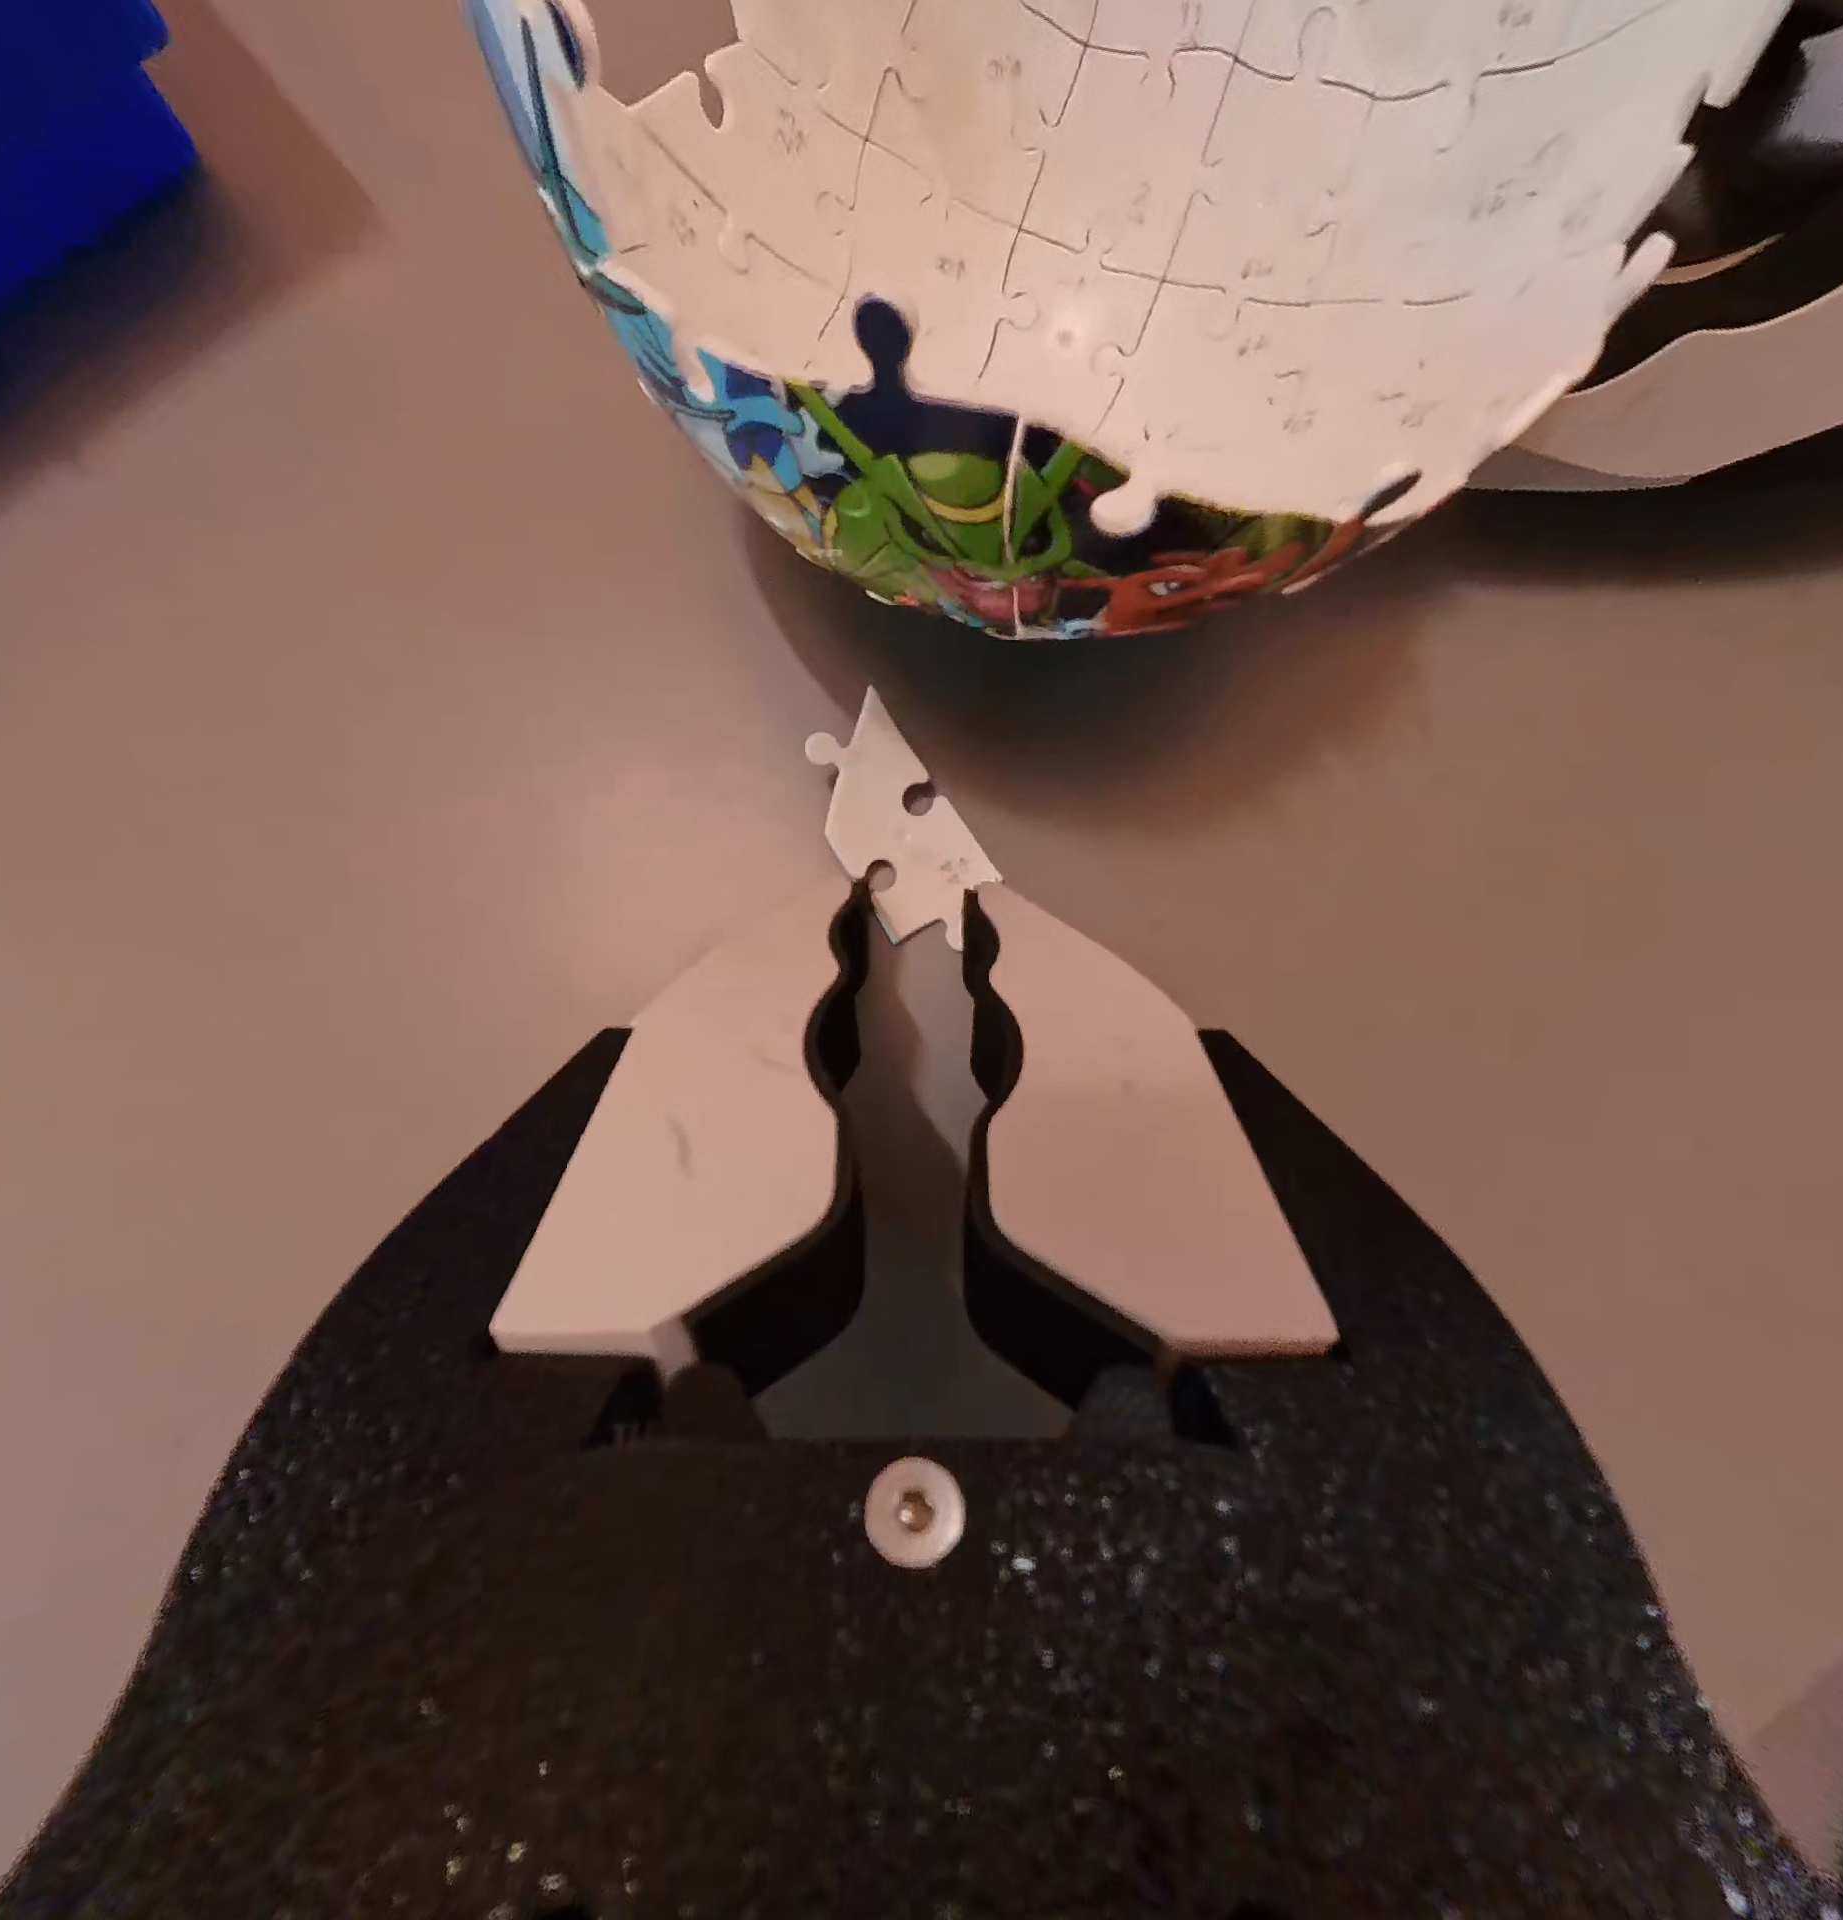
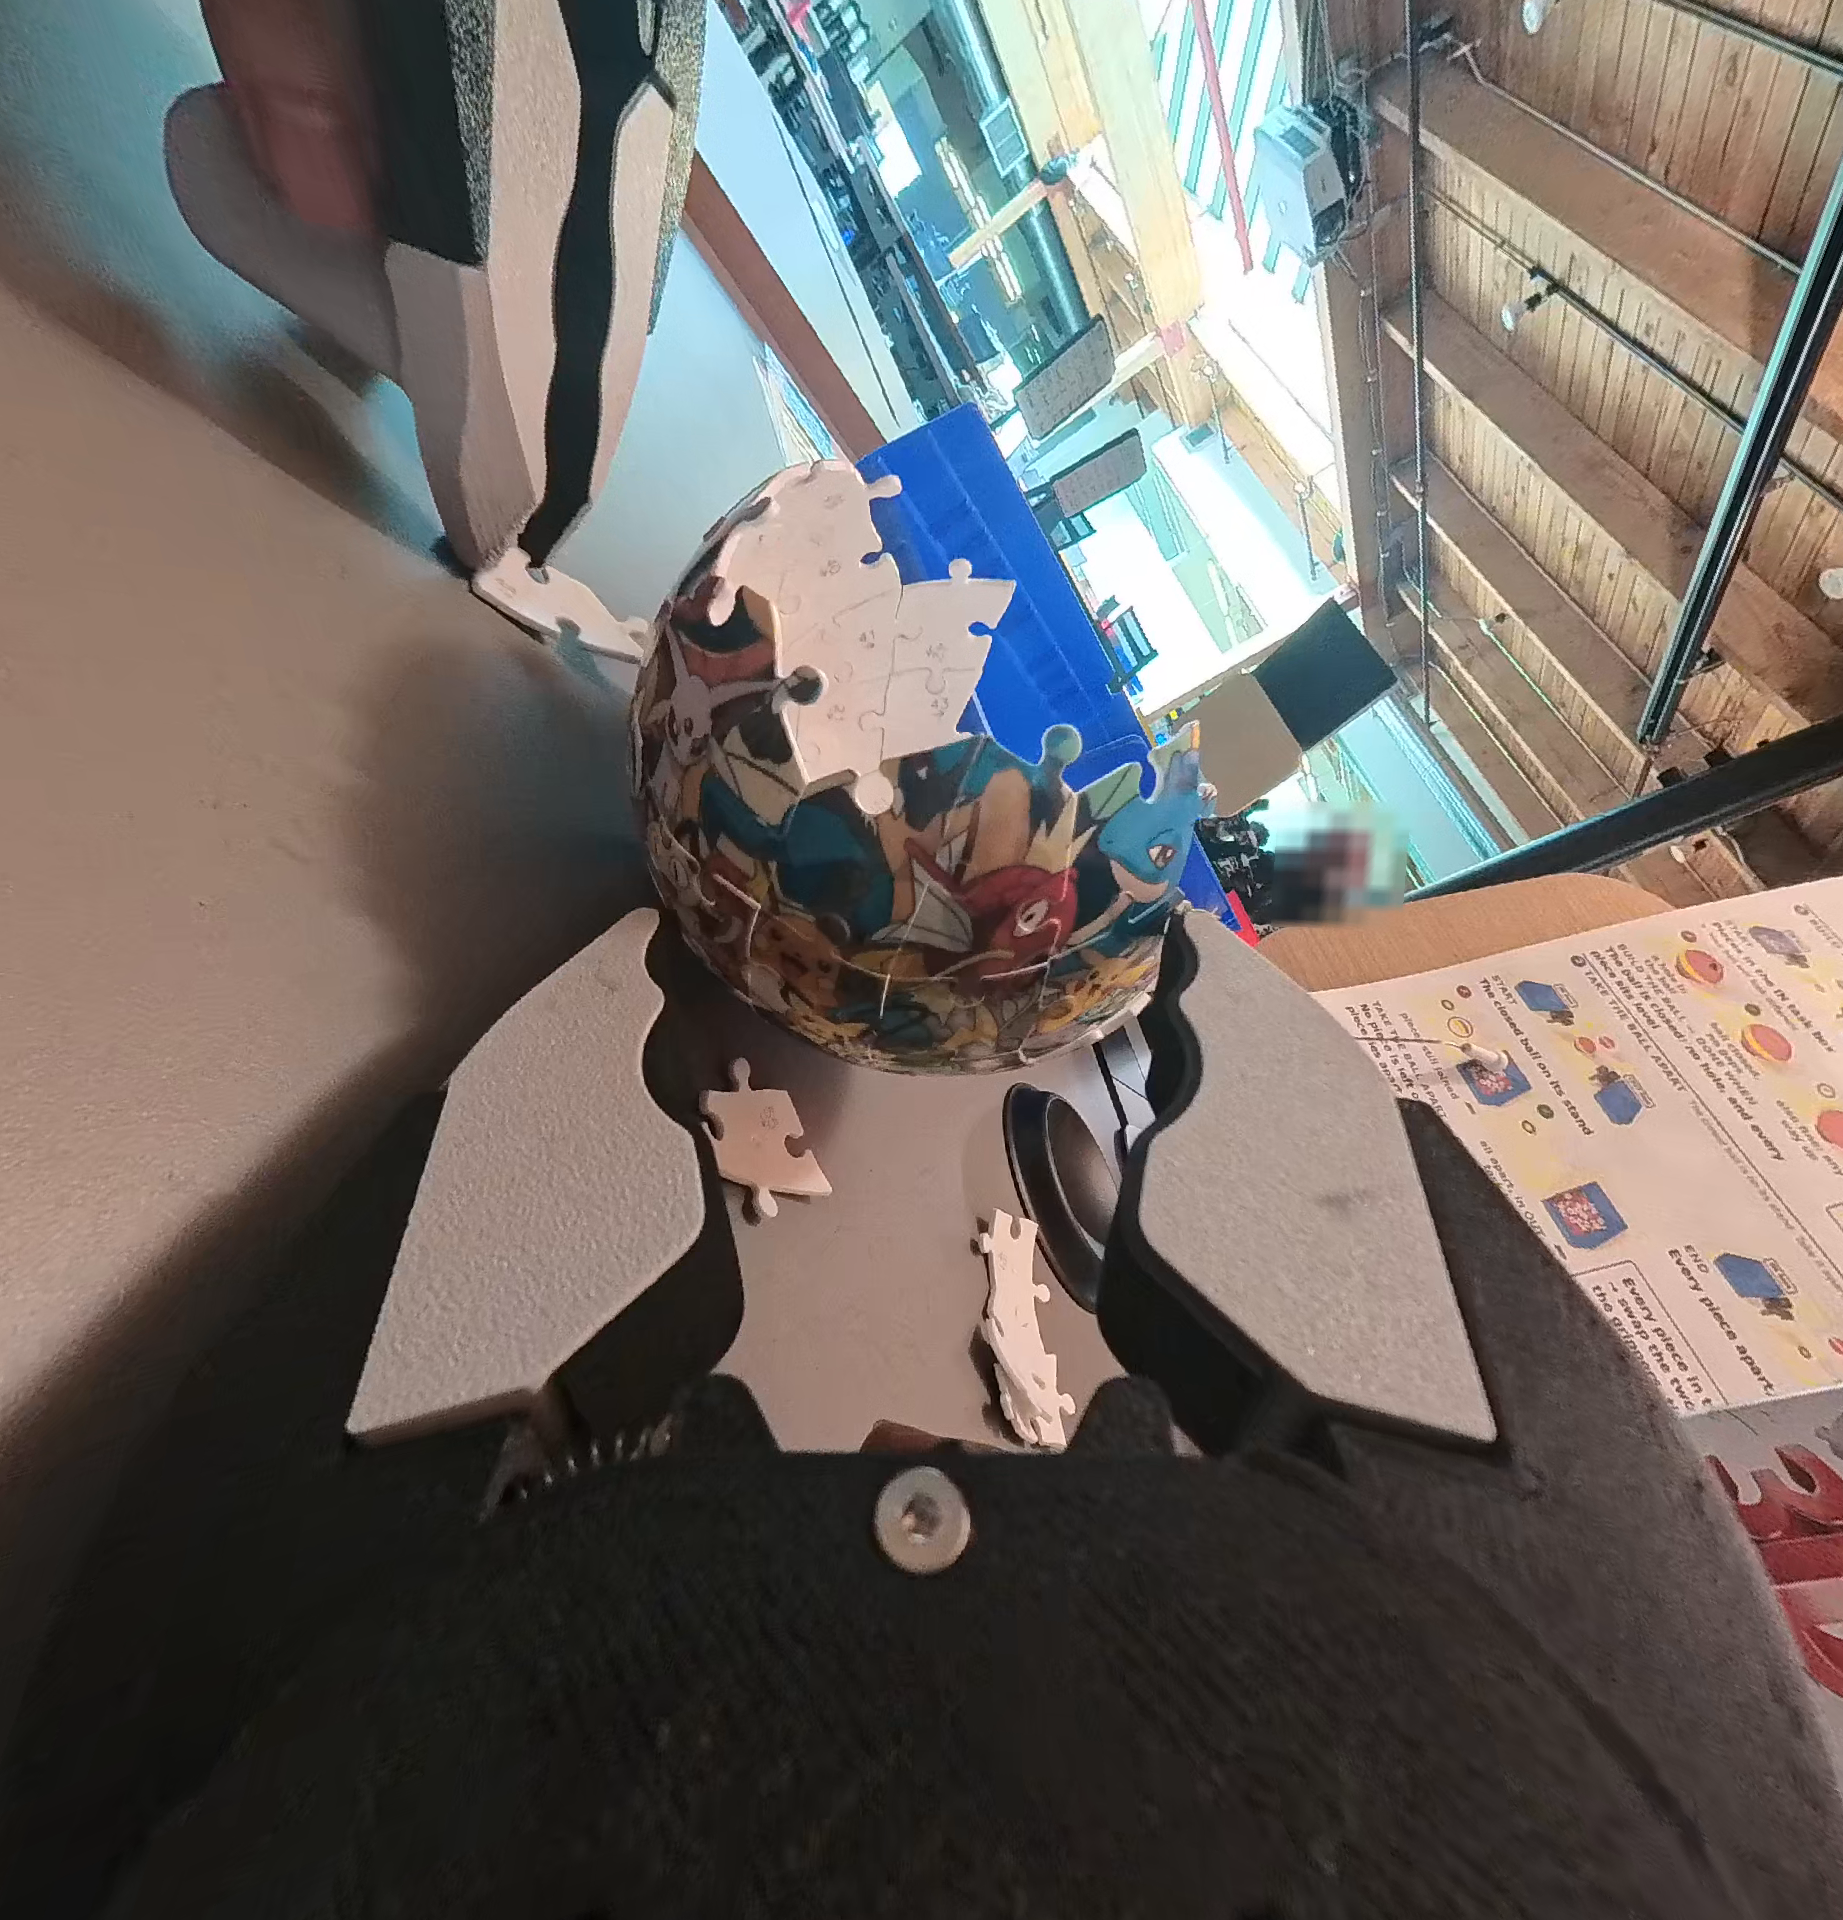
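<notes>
Puzzle ball (image 2: 896,831) between the wide-open right tool's (image 2: 917,940) fingers; left tool (image 1: 917,904) pinching a white puzzle piece (image 1: 896,821)

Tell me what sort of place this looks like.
Probably a workshop or lab workbench in a loft-like building: a timber plank ceiling with exposed beams, a blue bin, and a printed instruction sheet beside a partly built puzzle ball.

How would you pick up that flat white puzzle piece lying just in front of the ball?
Probably grip the loose puzzle piece across its two opposite edges, coming straight down from above. It lies flat on the grey table, apart from the puzzle ball, so no side gives a way under it.
</notes>
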Available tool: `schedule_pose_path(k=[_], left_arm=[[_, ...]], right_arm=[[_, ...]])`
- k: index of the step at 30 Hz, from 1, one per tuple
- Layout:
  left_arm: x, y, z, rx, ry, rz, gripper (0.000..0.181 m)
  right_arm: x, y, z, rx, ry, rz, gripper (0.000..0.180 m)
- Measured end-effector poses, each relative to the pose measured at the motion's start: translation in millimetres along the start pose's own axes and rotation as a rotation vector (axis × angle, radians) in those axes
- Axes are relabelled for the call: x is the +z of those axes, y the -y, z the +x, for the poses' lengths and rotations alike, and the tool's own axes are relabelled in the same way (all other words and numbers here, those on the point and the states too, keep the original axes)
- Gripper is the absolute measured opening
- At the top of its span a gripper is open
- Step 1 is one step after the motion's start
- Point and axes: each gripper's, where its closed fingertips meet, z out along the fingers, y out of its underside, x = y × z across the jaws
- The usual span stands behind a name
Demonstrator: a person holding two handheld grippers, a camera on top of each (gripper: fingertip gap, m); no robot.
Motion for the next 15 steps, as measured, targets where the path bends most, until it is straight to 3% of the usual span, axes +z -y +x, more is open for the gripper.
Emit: schedule_pose_path(k=[7,10,15], left_arm=[[-6,0,-13,-0.123,-0.013,-0.031,0.029],[-2,1,-10,-0.087,0.009,-0.076,0.035],[2,1,-10,-0.01,0.052,-0.135,0.027]], right_arm=[[1,0,1,-0.001,-0.001,0.001,0.086],[1,0,1,0.001,0.0,0.004,0.086],[1,1,0,0.001,0.002,0.007,0.087]])
